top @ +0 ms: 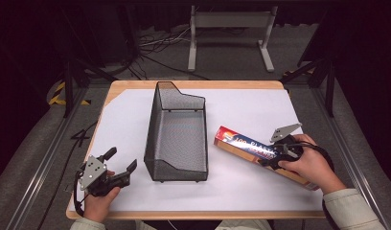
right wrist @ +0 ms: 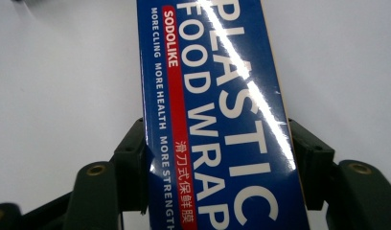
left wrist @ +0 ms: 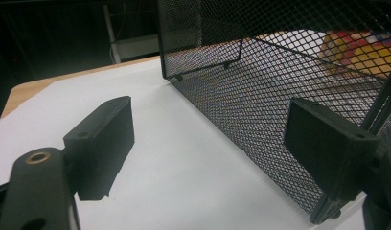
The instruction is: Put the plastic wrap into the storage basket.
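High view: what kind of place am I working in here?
Probably a lab or recording rig, not a home. A wooden table covered in white paper stands among dark surrounds, with loose cables on the floor, a metal frame stand behind, and black-yellow hazard tape at the left.

A long, thin blue cardboard box of plastic food wrap lies flat on the white sheet on the counter. It sits at a slant, with its red and yellow end near the basket. Big white letters on top say "PLASTIC FOOD WRAP", and a red strip runs beside them. The right claw has a jaw pressed on each long side of the box.

A black wire mesh basket stands upright in the middle of the sheet, just beside the box. It is empty, with one tall end and one low end.
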Demonstrator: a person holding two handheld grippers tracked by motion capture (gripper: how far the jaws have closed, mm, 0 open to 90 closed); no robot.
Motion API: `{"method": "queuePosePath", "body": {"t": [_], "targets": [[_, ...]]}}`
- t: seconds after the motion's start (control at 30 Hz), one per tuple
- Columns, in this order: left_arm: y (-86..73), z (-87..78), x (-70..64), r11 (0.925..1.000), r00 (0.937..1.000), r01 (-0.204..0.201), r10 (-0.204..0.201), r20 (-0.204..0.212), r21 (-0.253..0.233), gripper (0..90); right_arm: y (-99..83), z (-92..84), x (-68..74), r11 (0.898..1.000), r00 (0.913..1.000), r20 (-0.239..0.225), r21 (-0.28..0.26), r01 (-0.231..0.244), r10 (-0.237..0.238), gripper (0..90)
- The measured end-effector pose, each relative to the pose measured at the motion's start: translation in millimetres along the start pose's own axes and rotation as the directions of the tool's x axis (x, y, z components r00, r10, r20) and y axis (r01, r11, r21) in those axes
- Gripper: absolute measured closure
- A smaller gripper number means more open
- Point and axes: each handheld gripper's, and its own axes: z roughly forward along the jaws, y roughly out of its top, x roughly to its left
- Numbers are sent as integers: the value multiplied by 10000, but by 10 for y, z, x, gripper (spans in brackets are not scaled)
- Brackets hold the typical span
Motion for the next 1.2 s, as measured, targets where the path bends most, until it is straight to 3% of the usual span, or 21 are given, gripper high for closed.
{"method": "queuePosePath", "body": {"t": [0.2,0.33,0.6,0.77,1.03,1.2], "targets": [[1,-2,1,10000,10000,16,-15,12,-37,186,218,-258,101,9961,9996,214,-862,-173,192,386],[2,-4,2,10000,10000,17,-17,1,-33,186,304,-333,153,9922,9983,408,-1191,-354,405,388],[-3,-6,14,10000,10000,41,-42,-23,-84,186,487,-444,223,9691,9938,702,-2371,-679,868,391],[-2,-10,17,10000,10000,41,-41,-30,-84,186,573,-478,243,9614,9892,864,-2589,-927,1186,391],[-1,-10,17,10000,10000,28,-28,-30,-89,187,758,-558,301,9415,9744,1159,-3018,-1502,1926,394],[-5,-18,18,10000,10000,12,-13,-45,-56,186,871,-568,353,9394,9710,1157,-2998,-1665,2090,394]]}}
